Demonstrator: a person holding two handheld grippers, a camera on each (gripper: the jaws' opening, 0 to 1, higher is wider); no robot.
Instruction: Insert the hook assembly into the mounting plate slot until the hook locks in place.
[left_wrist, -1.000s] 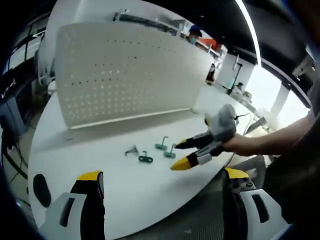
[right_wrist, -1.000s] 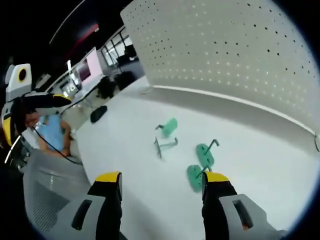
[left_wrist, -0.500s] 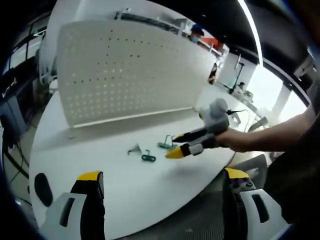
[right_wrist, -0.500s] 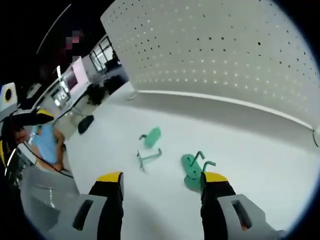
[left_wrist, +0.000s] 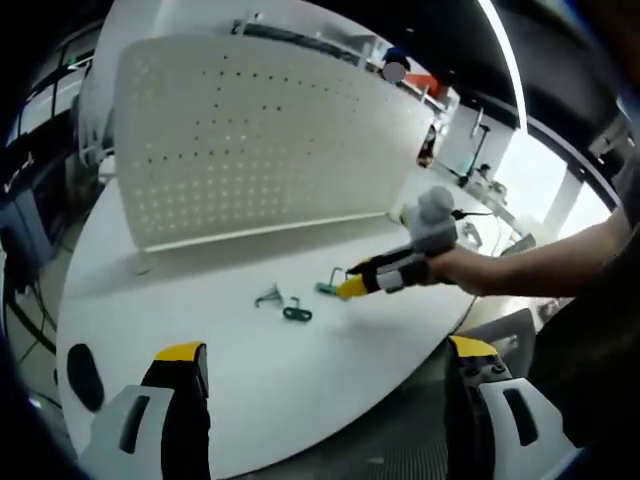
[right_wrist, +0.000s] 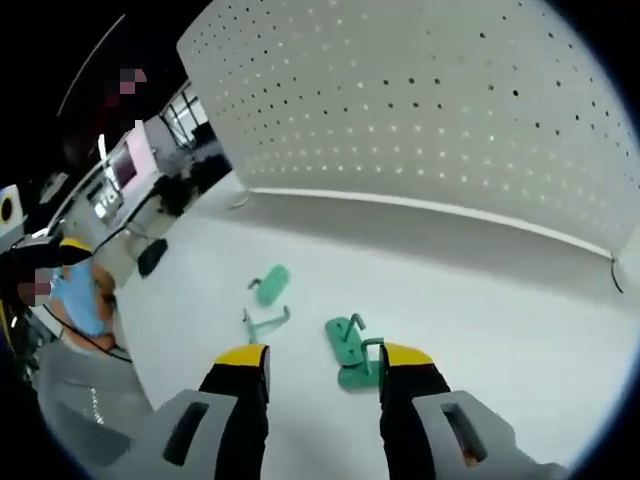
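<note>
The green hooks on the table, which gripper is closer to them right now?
Right. The right gripper has its tips at the green hooks; the left gripper is back at the table's near edge.

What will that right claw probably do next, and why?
Probably ease a little further down and close on the nearest green hook. The right gripper stands open just above it, one yellow tip beside the hook, which lies loose on the white table, not yet in the pegboard. The left gripper hangs back, open.

Hooks lie on the table before the upright pegboard
</note>
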